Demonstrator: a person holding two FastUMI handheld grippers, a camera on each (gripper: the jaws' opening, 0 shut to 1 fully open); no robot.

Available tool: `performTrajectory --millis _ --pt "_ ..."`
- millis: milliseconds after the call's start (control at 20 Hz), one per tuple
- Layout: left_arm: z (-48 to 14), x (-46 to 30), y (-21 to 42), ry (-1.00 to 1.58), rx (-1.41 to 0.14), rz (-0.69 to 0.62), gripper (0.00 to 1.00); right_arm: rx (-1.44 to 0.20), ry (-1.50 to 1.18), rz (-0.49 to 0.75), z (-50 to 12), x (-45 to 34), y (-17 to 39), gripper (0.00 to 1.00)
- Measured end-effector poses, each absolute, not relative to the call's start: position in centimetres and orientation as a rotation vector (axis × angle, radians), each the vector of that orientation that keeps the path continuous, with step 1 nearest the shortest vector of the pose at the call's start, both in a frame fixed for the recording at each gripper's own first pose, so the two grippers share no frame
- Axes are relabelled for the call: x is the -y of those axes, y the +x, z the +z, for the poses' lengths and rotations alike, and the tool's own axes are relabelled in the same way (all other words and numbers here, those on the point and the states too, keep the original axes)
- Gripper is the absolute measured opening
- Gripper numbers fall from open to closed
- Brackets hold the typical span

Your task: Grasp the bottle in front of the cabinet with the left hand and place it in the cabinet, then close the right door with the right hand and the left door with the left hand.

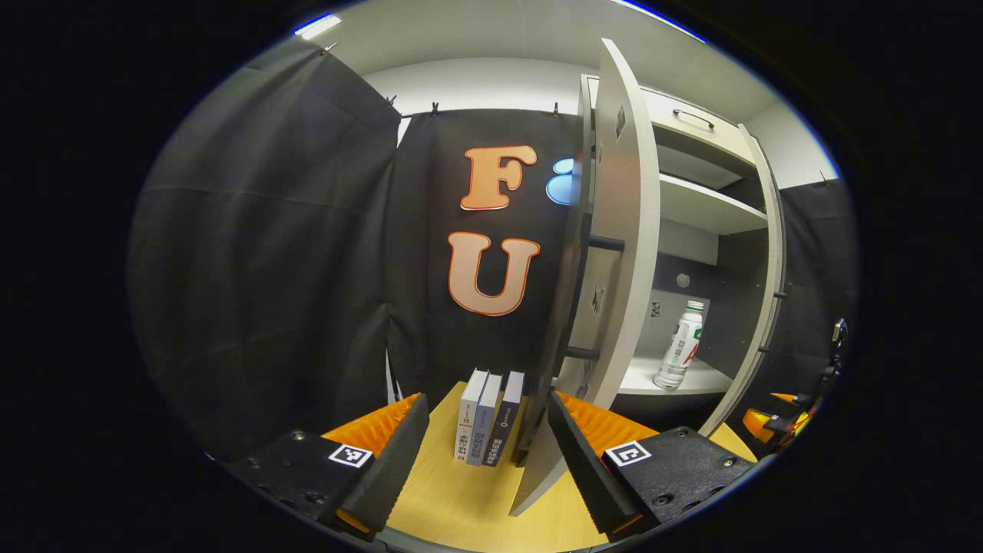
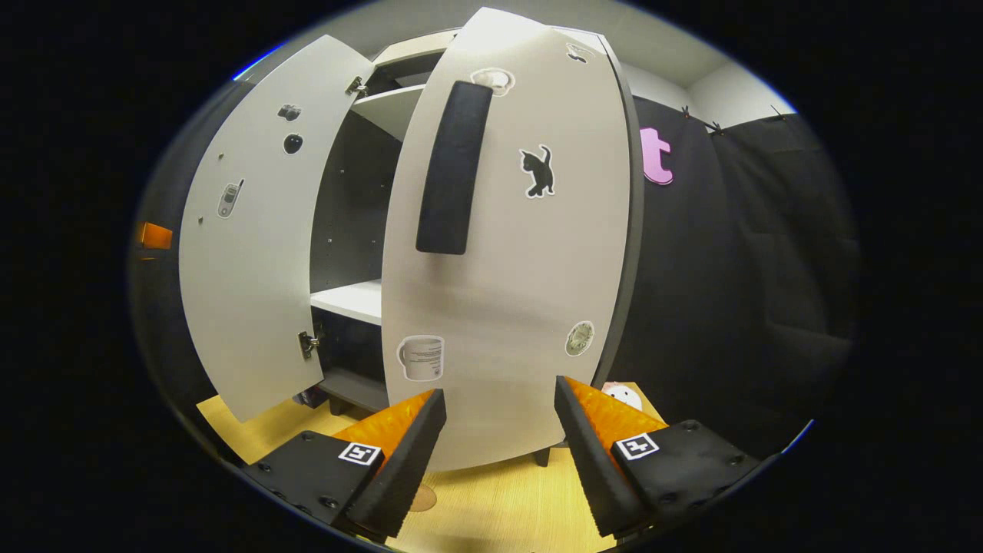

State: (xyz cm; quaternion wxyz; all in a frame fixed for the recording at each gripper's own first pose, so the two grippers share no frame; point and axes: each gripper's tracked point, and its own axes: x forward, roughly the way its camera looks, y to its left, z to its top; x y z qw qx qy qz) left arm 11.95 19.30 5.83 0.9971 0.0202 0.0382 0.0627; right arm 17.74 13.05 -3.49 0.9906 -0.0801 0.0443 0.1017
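The white bottle (image 1: 680, 346) with a green cap stands upright on the cabinet's lower shelf (image 1: 637, 378), inside the open cabinet. My left gripper (image 1: 488, 403) is open with nothing between its fingers, low over the wooden table and just short of the left door (image 1: 622, 230), which I see nearly edge-on. The right door (image 1: 768, 292) stands ajar beyond the bottle. In the right gripper view, my right gripper (image 2: 499, 392) is open and close to the outer face of the right door (image 2: 507, 292), below its black handle (image 2: 453, 169). The left door (image 2: 246, 230) swings wide at the left.
Three books (image 1: 488, 418) stand upright on the wooden table (image 1: 461, 499) just ahead of my left fingers, beside the left door's bottom corner. A small white round object (image 2: 623, 395) lies by the cabinet's right foot. Black cloth walls close in behind and to both sides.
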Motion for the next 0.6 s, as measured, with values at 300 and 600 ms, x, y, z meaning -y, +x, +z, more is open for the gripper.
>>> performTrajectory --millis 300,600 --pt "4.0 -19.1 14.1 0.023 -0.091 0.109 0.95 -0.07 -0.132 0.181 -1.7 -11.9 17.1 0.95" --pt "2.6 -18.7 16.3 0.035 -0.112 0.101 0.95 -0.069 -0.127 0.146 -0.4 -9.9 16.2 0.95"
